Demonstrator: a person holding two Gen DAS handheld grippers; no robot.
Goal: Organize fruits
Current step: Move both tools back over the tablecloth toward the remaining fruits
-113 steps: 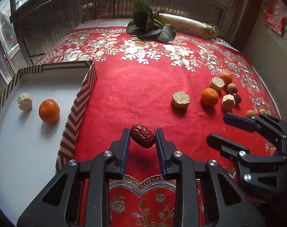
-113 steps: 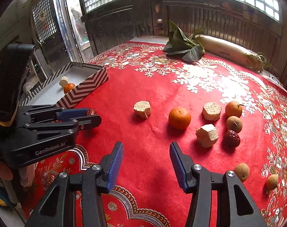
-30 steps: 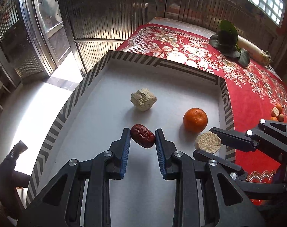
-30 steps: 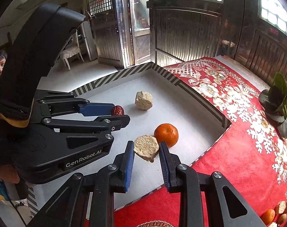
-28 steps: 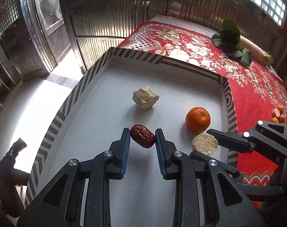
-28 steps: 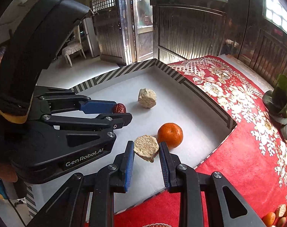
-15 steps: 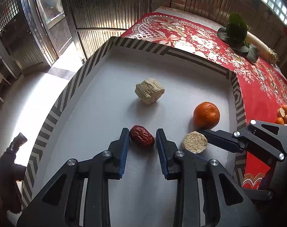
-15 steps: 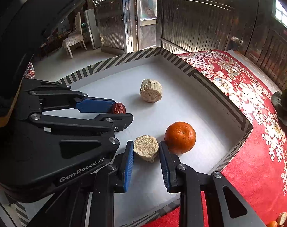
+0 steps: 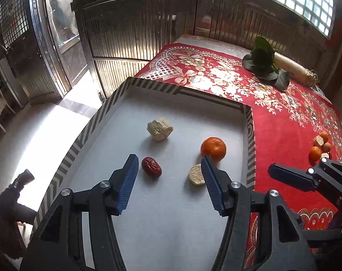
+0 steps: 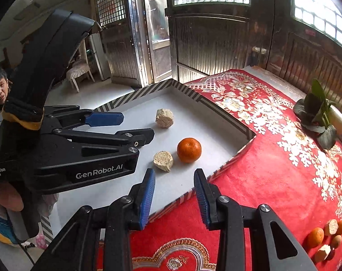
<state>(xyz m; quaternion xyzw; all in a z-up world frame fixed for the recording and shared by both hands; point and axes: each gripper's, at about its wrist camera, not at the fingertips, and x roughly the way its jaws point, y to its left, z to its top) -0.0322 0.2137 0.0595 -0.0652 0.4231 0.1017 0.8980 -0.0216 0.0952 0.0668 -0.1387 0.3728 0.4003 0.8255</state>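
My left gripper (image 9: 169, 181) has just been opening and stands wide above the tray (image 9: 207, 99); the red date (image 9: 151, 170) lies free on the tray floor between its jaws, long axis slanting from upper left to lower right. Only the left wrist view shows the date; in the right wrist view the left gripper hides it. My right gripper (image 10: 174, 197), also just opening, is narrowly parted and empty, the beige round chunk (image 10: 163, 160) lying ahead beside the orange (image 10: 189, 150).

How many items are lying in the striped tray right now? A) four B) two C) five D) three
A: the striped tray holds four items: a red date, an orange, a pale round slice and a pale chunk. None sits between a gripper's pads.
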